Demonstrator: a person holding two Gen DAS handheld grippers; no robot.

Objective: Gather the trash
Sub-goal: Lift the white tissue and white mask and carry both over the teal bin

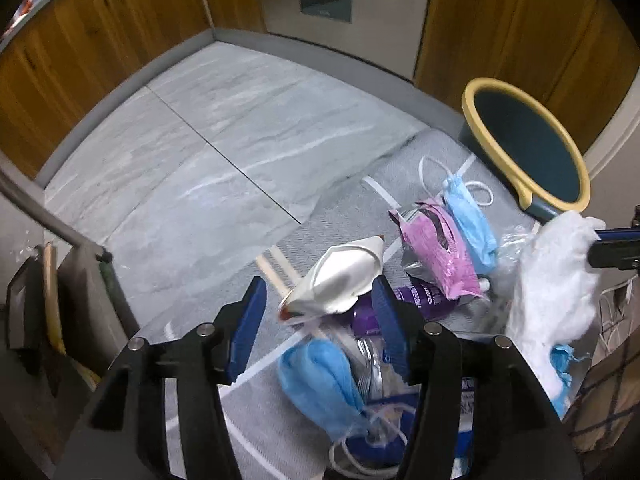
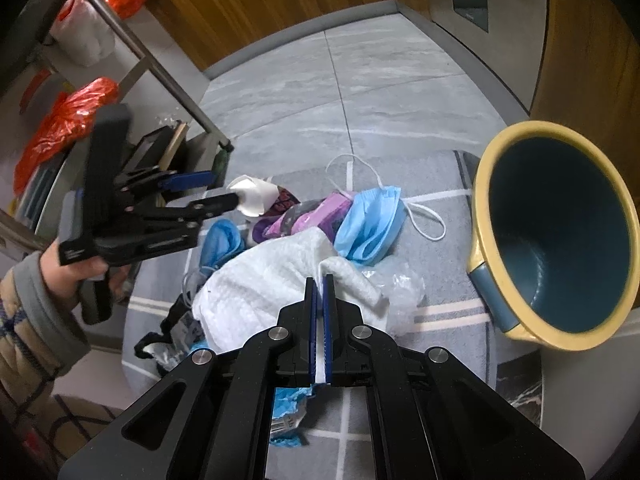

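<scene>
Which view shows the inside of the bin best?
The right wrist view: the bin opens toward the camera, its blue interior visible and apparently empty. The left wrist view shows it smaller, farther away and blurred.

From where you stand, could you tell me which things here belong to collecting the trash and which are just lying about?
For the job:
- bin, empty
- white cloth, pinched in the right gripper
- white wrapper, between the open left gripper fingers
- pink packet
- blue masks

Lying about:
- red bags on the shelf
- oven door
- rug
</scene>
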